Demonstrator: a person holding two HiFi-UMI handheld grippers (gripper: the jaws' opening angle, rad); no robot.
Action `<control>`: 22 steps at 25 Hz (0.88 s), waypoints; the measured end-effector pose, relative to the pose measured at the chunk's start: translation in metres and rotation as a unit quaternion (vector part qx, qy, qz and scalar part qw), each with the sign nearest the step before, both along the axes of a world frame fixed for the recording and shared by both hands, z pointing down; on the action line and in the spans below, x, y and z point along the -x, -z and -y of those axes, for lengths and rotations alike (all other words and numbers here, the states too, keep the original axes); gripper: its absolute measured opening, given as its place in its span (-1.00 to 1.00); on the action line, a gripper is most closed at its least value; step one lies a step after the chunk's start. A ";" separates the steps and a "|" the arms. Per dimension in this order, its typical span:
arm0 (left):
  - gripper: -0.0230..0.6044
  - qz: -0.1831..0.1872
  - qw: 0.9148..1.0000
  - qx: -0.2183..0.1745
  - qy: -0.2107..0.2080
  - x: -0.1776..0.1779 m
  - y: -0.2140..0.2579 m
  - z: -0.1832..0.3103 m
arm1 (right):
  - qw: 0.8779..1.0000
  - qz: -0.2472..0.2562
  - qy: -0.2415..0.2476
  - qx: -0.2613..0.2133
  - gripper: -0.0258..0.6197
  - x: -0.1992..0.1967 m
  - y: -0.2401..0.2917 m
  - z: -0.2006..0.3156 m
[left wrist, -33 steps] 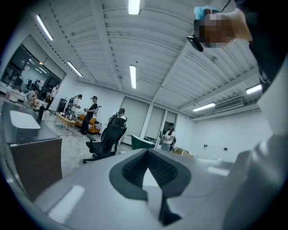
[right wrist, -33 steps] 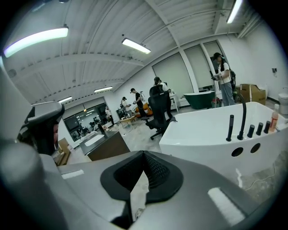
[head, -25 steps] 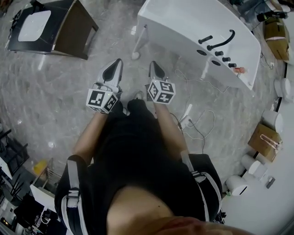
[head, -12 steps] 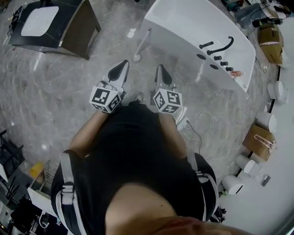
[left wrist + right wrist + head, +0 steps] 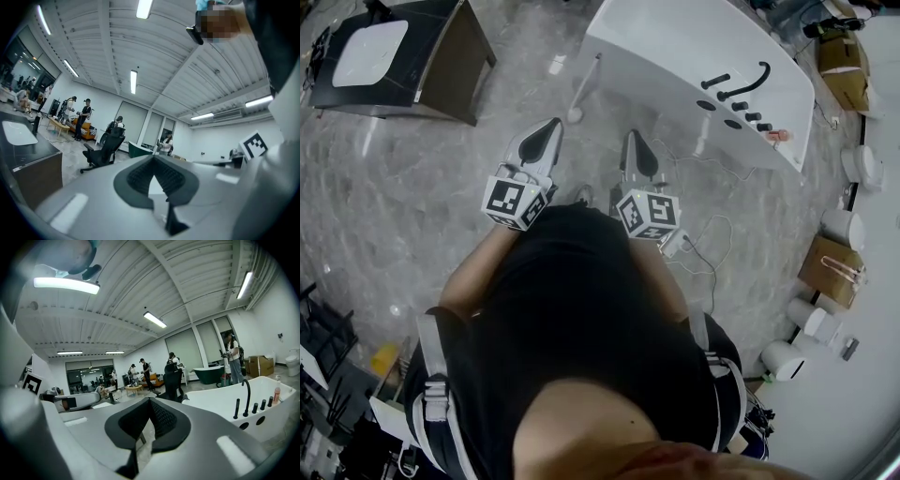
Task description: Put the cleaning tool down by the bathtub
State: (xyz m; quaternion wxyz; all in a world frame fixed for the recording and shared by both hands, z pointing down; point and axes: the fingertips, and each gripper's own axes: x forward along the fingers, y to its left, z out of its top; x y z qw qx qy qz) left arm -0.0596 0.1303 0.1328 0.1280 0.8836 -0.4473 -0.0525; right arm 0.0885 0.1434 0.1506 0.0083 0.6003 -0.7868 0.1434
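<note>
The white bathtub (image 5: 675, 52) with black taps stands on the grey floor ahead of me; the right gripper view has it at the right (image 5: 225, 406). A thin white stick with a round foot (image 5: 584, 89), apparently the cleaning tool, leans at the tub's near left side. My left gripper (image 5: 546, 136) and right gripper (image 5: 636, 150) point forward at waist height, short of the tub. Both are shut with nothing between the pads, as the left gripper view (image 5: 153, 157) and the right gripper view (image 5: 150, 401) also show.
A dark cabinet with a white basin top (image 5: 394, 56) stands at the far left. A power strip with cables (image 5: 680, 239) lies on the floor by my right side. Cardboard boxes (image 5: 830, 267) and white fixtures (image 5: 861, 164) line the right. A black office chair (image 5: 105, 150) stands further off.
The right gripper has drawn back slightly toward my body, and the head view has shifted a little. Both grippers stay shut and empty.
</note>
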 end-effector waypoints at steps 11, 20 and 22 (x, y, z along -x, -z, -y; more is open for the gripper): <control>-0.90 0.011 1.000 0.007 -0.003 0.000 -0.008 -0.010 | 1.000 0.005 0.009 -0.011 -0.92 0.013 0.001 -0.007; -0.90 0.017 1.000 0.013 -0.001 0.002 -0.014 -0.014 | 1.000 0.010 0.019 -0.016 -0.92 0.019 0.000 -0.009; -0.90 0.018 1.000 0.013 0.001 0.001 -0.015 -0.014 | 1.000 0.009 0.017 -0.017 -0.92 0.017 0.001 -0.010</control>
